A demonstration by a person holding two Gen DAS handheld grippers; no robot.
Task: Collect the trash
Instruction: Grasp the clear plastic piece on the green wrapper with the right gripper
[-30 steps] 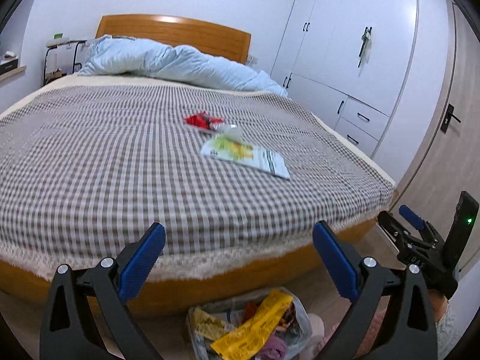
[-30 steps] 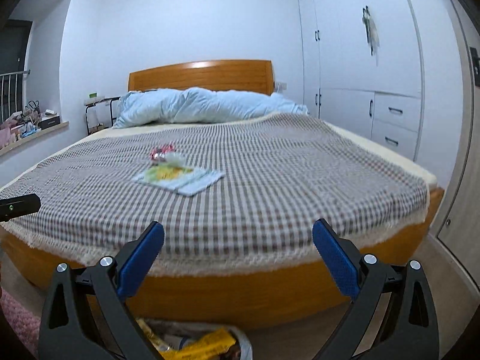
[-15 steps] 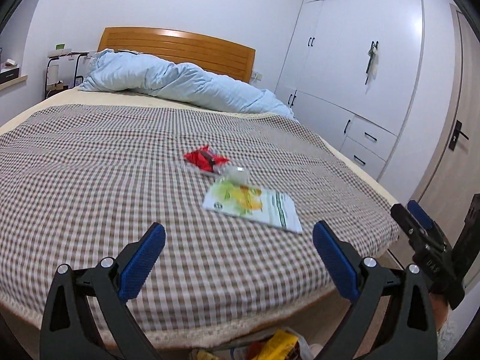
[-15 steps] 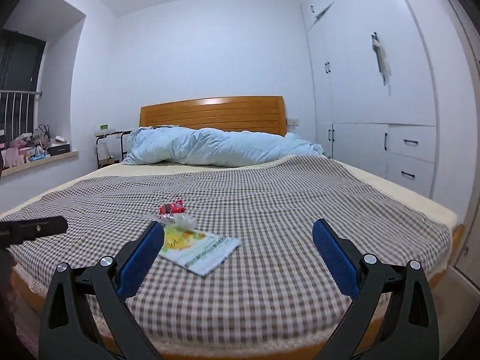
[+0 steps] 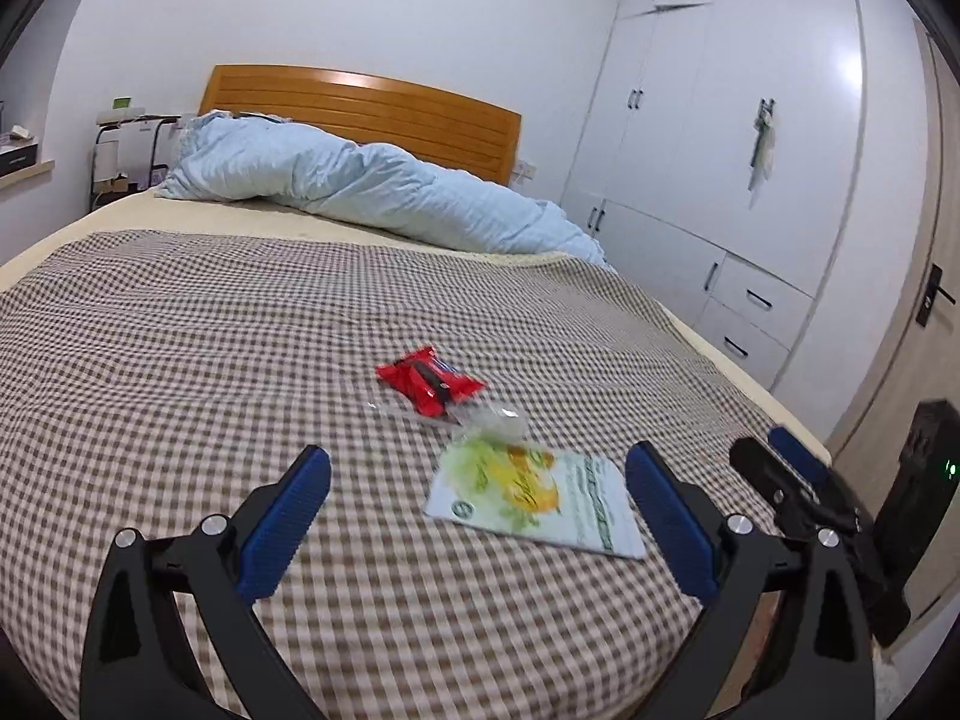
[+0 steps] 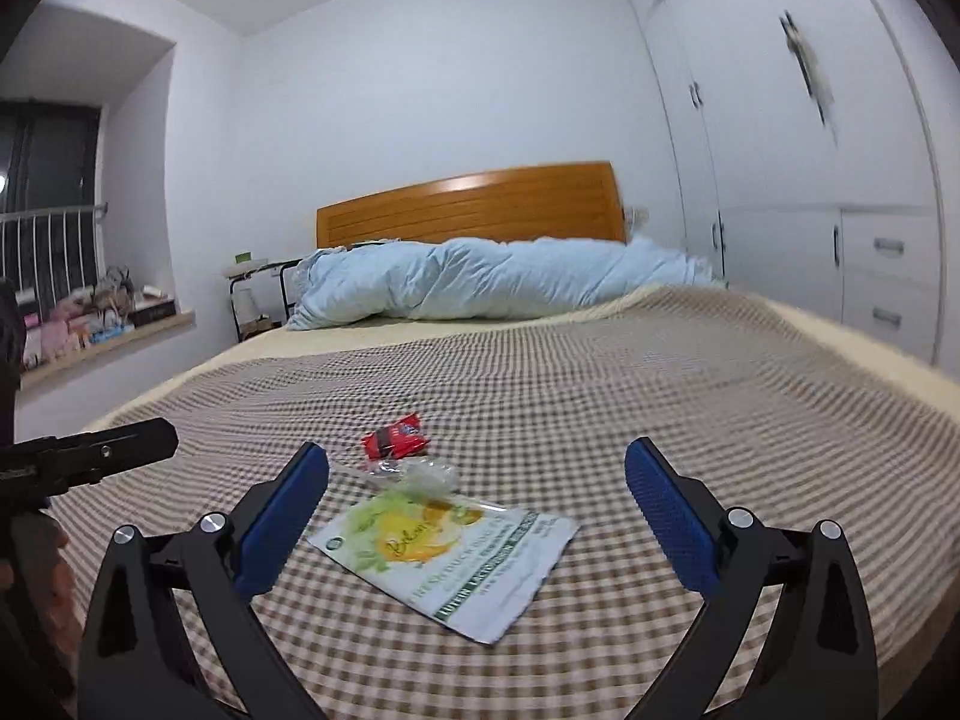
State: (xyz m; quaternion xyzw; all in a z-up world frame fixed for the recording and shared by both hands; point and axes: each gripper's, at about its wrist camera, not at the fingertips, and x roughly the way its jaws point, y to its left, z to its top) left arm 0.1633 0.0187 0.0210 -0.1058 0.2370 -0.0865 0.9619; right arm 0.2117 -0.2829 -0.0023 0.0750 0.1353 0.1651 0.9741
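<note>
Three pieces of trash lie close together on the checked bedspread [image 5: 180,360]: a flat green-and-yellow packet [image 5: 534,504] [image 6: 447,552], a crumpled clear wrapper [image 5: 492,420] [image 6: 423,474] and a red wrapper [image 5: 429,381] [image 6: 396,441] behind it. My left gripper [image 5: 477,516] is open, its blue pads either side of the flat packet, above the bed. Also open, my right gripper [image 6: 477,516] hovers over the same packet from the other side. Nothing is held. The right gripper also shows at the right edge of the left wrist view [image 5: 792,468].
A rumpled light-blue duvet [image 5: 360,186] lies along the wooden headboard [image 5: 372,108]. White wardrobes and drawers [image 5: 720,180] line the right wall, with a door [image 5: 924,300] beyond. A bedside rack [image 5: 126,150] and a cluttered window sill [image 6: 90,324] are at the left.
Both grippers rose from floor level by the trash bag and moved in over the bed toward the wrappers. The bag has dropped out of view. Both stayed open.
</note>
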